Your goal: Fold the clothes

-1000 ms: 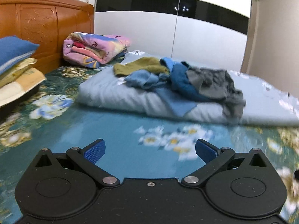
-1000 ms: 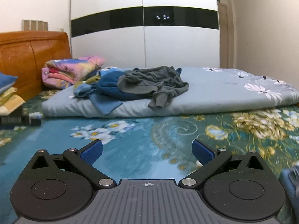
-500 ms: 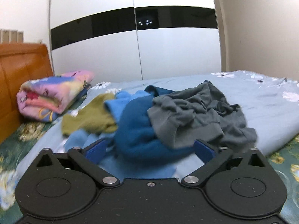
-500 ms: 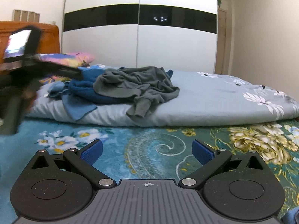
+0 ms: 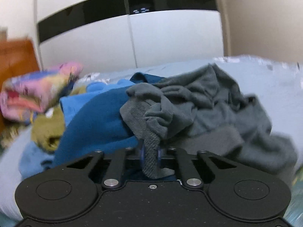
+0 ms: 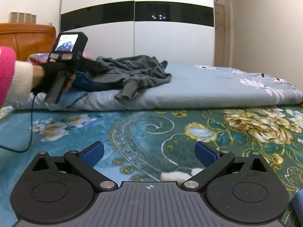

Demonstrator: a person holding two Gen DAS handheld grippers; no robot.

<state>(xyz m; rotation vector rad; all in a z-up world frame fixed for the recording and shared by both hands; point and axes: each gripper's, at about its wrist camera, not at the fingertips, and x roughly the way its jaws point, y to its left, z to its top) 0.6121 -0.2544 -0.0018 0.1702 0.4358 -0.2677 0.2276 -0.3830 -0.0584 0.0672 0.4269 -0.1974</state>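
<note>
A pile of clothes lies on a folded pale blue quilt [image 6: 198, 89]. On top is a grey garment [image 5: 204, 102], also in the right wrist view [image 6: 136, 71]. Under it lie a dark blue garment [image 5: 98, 121], a light blue one [image 5: 75, 102] and an olive one [image 5: 47, 130]. My left gripper [image 5: 150, 155] is shut on a fold of the grey garment's edge. In the right wrist view the left gripper's body [image 6: 66, 56] is at the pile. My right gripper [image 6: 149, 153] is open and empty, low over the floral bedspread [image 6: 132, 128], well short of the pile.
A rolled pink floral blanket [image 5: 36, 89] lies left of the pile by the wooden headboard [image 6: 26, 37]. A white and black wardrobe [image 6: 136, 30] stands behind the bed. A cable [image 6: 31, 124] trails from the left hand over the bedspread.
My left gripper moved forward into the pile and closed on the grey garment's edge. My right gripper stayed open and edged slightly closer.
</note>
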